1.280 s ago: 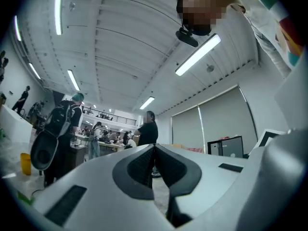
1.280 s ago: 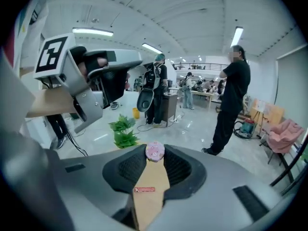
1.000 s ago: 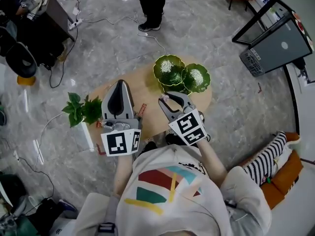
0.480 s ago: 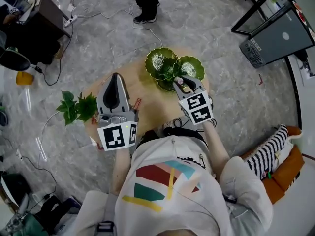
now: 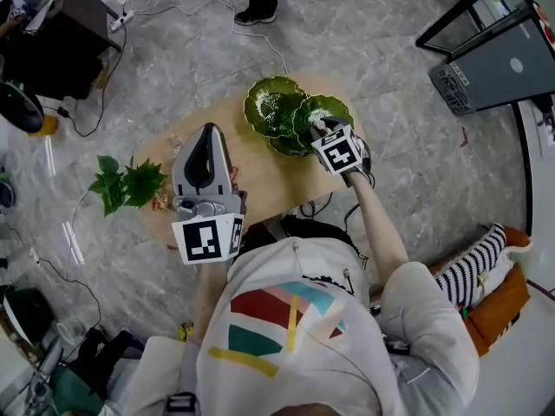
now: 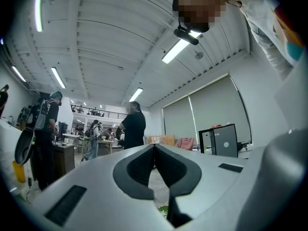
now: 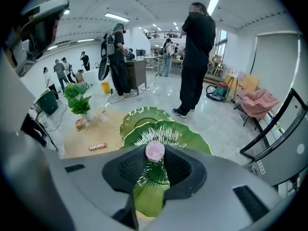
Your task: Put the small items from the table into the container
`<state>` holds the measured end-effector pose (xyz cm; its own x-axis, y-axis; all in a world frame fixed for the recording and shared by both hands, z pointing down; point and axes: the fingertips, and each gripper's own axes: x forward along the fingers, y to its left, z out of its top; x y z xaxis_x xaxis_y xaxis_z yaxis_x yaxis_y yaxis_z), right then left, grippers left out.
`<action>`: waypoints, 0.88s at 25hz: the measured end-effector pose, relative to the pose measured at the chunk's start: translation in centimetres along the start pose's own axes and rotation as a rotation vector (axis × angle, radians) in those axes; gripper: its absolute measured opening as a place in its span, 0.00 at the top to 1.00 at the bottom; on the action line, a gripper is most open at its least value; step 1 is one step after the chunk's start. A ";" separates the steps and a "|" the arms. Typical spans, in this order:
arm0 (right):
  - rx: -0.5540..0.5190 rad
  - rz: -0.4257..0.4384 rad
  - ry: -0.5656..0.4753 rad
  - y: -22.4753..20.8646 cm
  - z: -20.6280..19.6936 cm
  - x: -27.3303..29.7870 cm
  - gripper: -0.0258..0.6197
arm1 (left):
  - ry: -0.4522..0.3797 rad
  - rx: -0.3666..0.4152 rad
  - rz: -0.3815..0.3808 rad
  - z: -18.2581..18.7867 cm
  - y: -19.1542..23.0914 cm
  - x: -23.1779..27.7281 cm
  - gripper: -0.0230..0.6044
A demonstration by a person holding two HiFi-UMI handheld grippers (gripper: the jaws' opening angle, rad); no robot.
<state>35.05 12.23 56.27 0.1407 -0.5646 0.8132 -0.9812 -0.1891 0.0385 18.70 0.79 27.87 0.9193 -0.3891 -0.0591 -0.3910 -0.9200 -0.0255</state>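
The round wooden table [image 5: 260, 165] carries everything. On it lie overlapping green leaf-shaped dishes: the front dish [image 7: 185, 134] serves as the container here, and the back dish [image 7: 143, 115] pokes out from behind it. Nothing shows in either, though the right gripper's jaws cover part of the front dish.

A potted plant [image 7: 77, 98] stands well to the left of the front dish, at the table's far edge.

The left gripper [image 6: 154, 147] hangs left of the front dish, clear of it and pointing level. Its jaws are pressed together with nothing between them.

The right gripper [image 5: 319, 128] tilts down directly over the front dish. Its jaw tips are clamped on a small pink sweet [image 7: 155, 150], which is above the dish and not yet in it.

A wrapped bar [image 7: 97, 147] lies flat on the table left of the front dish. A small packet [image 7: 80, 124] sits farther left, beside the plant.

The sweet looks light, round and probably wrapped, so it could slip or roll. A pinch across its middle at the tips suits it, and it would likely bounce little if let go low over the dish. The bar looks thin and stiff, so its long edges are probably the best place to grip it.
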 end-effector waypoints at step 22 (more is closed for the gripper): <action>0.114 -0.026 -0.241 2.4 2.9 -5.7 0.58 | -0.027 -0.019 -0.012 0.0 -0.3 -0.3 0.95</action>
<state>32.30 12.73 50.02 0.2064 -0.7306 0.6508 -0.9575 -0.2877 -0.0193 18.57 1.16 27.85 0.9222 -0.3771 -0.0858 -0.3791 -0.9253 -0.0074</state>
